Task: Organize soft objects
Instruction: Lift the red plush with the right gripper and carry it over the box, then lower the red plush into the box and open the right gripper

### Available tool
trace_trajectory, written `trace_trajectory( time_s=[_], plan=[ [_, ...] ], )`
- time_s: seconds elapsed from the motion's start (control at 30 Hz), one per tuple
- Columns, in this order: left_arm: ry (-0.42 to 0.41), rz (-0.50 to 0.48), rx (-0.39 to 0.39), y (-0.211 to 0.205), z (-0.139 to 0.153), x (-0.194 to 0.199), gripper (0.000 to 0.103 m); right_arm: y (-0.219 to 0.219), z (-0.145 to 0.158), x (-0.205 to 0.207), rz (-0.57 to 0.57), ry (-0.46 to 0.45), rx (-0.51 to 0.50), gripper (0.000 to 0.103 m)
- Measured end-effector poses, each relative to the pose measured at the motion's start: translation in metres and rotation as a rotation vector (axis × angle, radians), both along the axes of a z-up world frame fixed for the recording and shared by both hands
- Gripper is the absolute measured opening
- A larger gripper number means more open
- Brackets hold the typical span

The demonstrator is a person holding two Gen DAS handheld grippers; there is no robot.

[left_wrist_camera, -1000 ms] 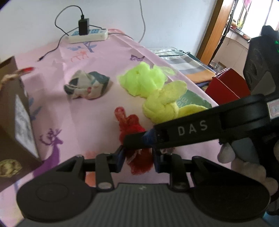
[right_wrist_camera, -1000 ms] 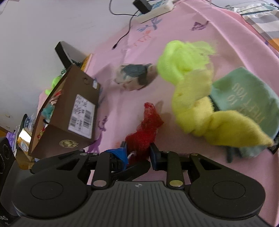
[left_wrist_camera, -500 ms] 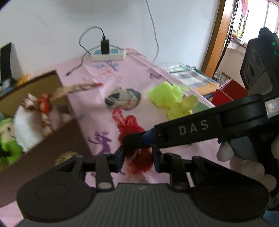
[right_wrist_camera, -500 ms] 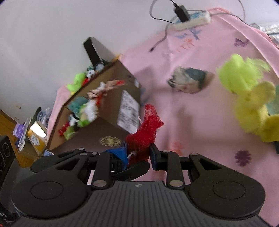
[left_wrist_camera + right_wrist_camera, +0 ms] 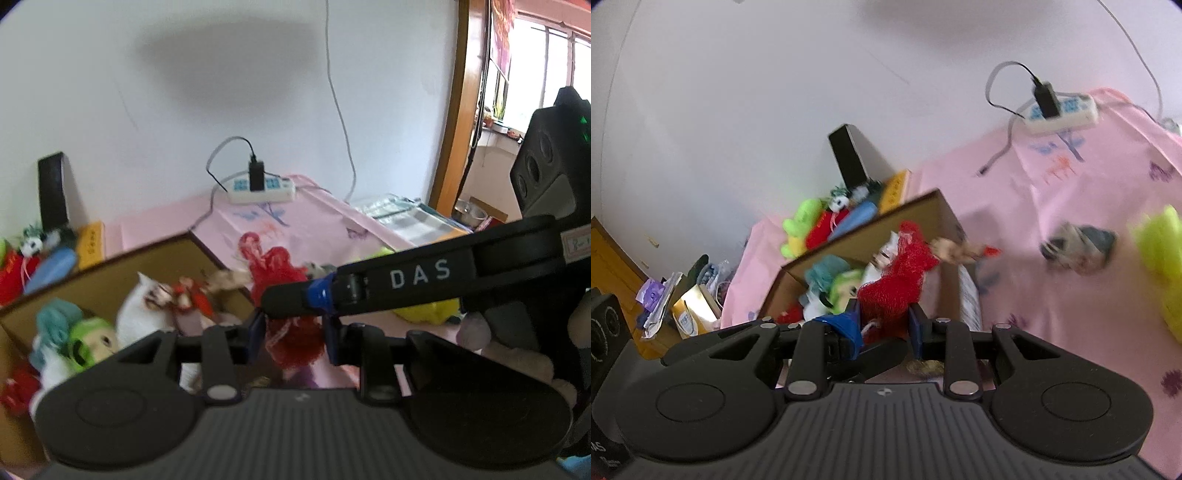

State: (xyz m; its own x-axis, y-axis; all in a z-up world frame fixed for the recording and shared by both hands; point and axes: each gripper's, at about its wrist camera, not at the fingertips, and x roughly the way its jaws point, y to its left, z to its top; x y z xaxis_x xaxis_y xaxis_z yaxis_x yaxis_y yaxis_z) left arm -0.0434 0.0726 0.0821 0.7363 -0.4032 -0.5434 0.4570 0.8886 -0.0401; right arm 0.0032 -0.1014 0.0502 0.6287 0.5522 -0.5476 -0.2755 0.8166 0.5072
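Both claws [image 5: 291,334] [image 5: 884,326] grip red mesh cloth [image 5: 905,273] above box [image 5: 934,206].

A white power strip [image 5: 261,188] lies at the far end of a table covered with a pink cloth [image 5: 1071,295] printed with small deer and flower shapes. A black charger [image 5: 256,175] is plugged into the strip, and a grey cable [image 5: 1001,147] loops away from it across the cloth. A white cord [image 5: 340,110] runs up the plain white wall [image 5: 184,92] behind. At the right, a wooden door frame [image 5: 456,110] borders a bright window [image 5: 546,74]. At the left, a black upright panel [image 5: 53,192] leans against the wall.
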Motion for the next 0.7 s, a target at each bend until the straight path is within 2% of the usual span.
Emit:
trace_trajectory(
  time_s=[0.17, 0.3, 0.7],
  plan=[
    [-0.008, 0.029, -0.008, 0.023, 0.001, 0.017, 0.025, 0.026, 0.003, 0.017, 0.019, -0.038, -0.035, 0.010],
    [0.022, 0.051, -0.024, 0.036, -0.008, 0.037, 0.025, 0.039, -0.005, 0.036, 0.029, -0.010, -0.052, 0.010],
    [0.187, 0.084, -0.066, 0.058, -0.040, 0.080, 0.025, 0.066, -0.033, 0.068, 0.048, 0.068, -0.166, 0.010]
  ],
)
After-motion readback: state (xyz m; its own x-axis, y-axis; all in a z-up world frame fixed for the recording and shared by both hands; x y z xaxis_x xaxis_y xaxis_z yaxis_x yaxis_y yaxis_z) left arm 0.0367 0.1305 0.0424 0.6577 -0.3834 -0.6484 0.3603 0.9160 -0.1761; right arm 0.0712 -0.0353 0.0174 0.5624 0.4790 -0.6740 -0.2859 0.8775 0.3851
